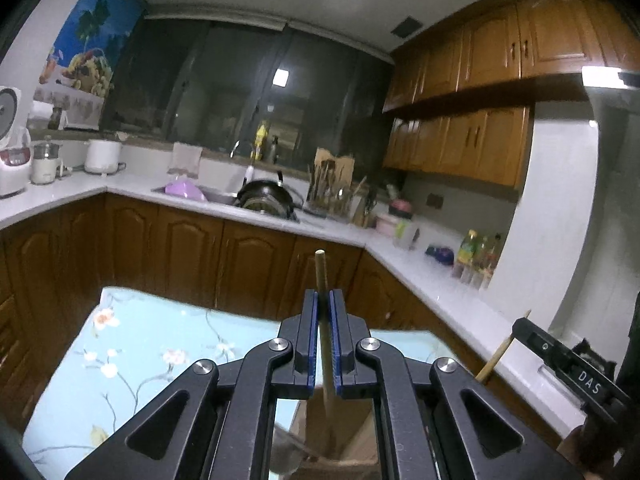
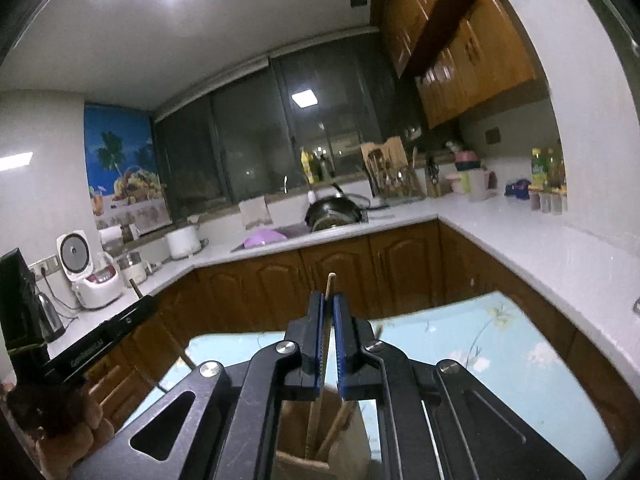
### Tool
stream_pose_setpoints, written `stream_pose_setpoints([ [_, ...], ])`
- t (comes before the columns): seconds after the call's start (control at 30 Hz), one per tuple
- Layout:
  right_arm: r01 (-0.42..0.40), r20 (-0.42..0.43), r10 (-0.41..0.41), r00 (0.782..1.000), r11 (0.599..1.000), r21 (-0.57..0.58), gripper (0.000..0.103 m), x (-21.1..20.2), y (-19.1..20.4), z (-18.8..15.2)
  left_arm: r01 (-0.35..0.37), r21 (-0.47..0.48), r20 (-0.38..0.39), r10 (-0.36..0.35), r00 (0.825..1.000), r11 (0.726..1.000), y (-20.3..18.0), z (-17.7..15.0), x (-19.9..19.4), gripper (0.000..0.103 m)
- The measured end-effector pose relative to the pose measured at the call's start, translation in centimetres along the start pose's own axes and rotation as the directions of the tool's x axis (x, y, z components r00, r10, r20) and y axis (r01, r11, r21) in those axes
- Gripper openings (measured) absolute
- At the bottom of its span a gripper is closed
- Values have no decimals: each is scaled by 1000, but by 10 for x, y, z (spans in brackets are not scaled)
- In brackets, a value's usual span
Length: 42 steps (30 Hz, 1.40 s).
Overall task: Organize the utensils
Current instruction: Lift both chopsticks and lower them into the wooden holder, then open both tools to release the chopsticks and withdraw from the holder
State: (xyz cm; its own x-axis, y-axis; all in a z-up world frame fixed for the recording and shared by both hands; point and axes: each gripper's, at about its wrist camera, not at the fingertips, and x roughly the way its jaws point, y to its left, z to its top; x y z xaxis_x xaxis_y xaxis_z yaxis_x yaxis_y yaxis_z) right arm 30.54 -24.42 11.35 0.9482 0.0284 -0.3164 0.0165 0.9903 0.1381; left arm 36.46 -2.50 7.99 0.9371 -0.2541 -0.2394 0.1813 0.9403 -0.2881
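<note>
My left gripper is shut on a wooden stick-shaped utensil handle. The handle runs down between the blue pads into a wooden utensil holder below the jaws. My right gripper is shut on a thin wooden chopstick that also reaches down into the wooden holder, where other wooden sticks stand. The right gripper shows at the right edge of the left wrist view, and the left gripper shows at the left of the right wrist view.
The holder stands on a table with a light blue floral cloth. Behind it runs a U-shaped white counter with wooden cabinets, a sink holding a black wok, a utensil rack, a rice cooker and bottles.
</note>
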Motion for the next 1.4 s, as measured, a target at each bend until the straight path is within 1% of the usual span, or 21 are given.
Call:
stream_pose_setpoints([
  [0.1, 4, -31, -3, 1000, 1000, 14, 5, 5, -4, -9, -3, -5, -35, 3, 999, 1000, 3, 0, 10, 4],
  [0.17, 10, -28, -10, 1000, 1000, 16, 5, 5, -7, -8, -9, 2, -52, 9, 999, 1000, 3, 0, 16, 5],
  [0.27, 7, -45, -7, 999, 1000, 18, 6, 7, -9, -5, -10, 4, -66, 11, 998, 1000, 3, 13, 18, 5],
  [0.33, 8, -52, -7, 999, 1000, 19, 6, 7, -10, -5, -7, -2, -69, 7, 998, 1000, 10, 25, 9, 5],
  [0.43, 11, -58, -9, 998, 1000, 29, 6, 8, -13, -4, -11, 6, -70, 12, 997, 1000, 12, 32, 5, 6],
  [0.67, 10, -71, -7, 997, 999, 38, 7, 9, -15, -3, -19, 14, -87, 20, 996, 1000, 13, 27, -2, 6],
  [0.7, 7, -74, -4, 997, 999, 36, 10, 10, -16, -3, -22, 15, -98, 23, 995, 1000, 14, 26, -2, 7],
  [0.73, 4, -73, -1, 997, 999, 36, 11, 8, -14, -4, -21, 13, -107, 23, 994, 1000, 14, 26, -3, 12],
  [0.77, -1, -72, 3, 997, 999, 38, 11, 7, -14, -3, -18, 6, -113, 18, 993, 1000, 14, 28, -5, 20],
  [0.8, -6, -71, 9, 997, 999, 43, 15, 5, -15, -3, -21, 2, -105, 21, 994, 1000, 14, 30, -8, 24],
  [0.87, -18, -59, 21, 998, 998, 56, 28, -2, -16, -1, -25, -4, -73, 25, 997, 1000, 13, 36, -20, 46],
  [0.9, -23, -50, 26, 998, 998, 61, 41, -5, -17, 0, -23, -5, -60, 23, 998, 1000, 12, 33, -26, 50],
  [0.93, -29, -38, 31, 999, 997, 66, 50, -10, -17, 1, -24, -4, -51, 24, 998, 1000, 12, 33, -30, 55],
  [1.0, -34, -9, 35, 999, 997, 73, 56, -21, -17, 4, -19, -3, -38, 19, 999, 1000, 12, 35, -40, 55],
  [1.07, -51, 18, 50, 999, 995, 83, 67, -35, -19, 8, -14, -13, -31, 14, 999, 1000, 13, 37, -53, 61],
  [1.1, -59, 29, 56, 998, 995, 86, 77, -40, -19, 9, -14, -18, -28, 13, 1000, 1000, 15, 35, -57, 62],
  [1.13, -65, 42, 61, 997, 994, 89, 83, -46, -19, 10, -12, -26, -21, 11, 1000, 1000, 17, 34, -65, 65],
  [1.17, -68, 55, 63, 996, 994, 87, 85, -55, -19, 10, -12, -33, -16, 11, 1000, 999, 18, 32, -71, 69],
  [1.23, -69, 66, 63, 996, 994, 85, 94, -67, -19, 8, -15, -47, -14, 14, 1000, 999, 22, 26, -87, 74],
  [1.27, -71, 67, 65, 996, 994, 88, 95, -71, -20, 7, -17, -51, -15, 16, 1000, 999, 23, 22, -94, 77],
  [1.4, -75, 51, 70, 996, 991, 110, 97, -92, -25, -6, -26, -84, -36, 23, 999, 996, 29, 5, -122, 80],
])
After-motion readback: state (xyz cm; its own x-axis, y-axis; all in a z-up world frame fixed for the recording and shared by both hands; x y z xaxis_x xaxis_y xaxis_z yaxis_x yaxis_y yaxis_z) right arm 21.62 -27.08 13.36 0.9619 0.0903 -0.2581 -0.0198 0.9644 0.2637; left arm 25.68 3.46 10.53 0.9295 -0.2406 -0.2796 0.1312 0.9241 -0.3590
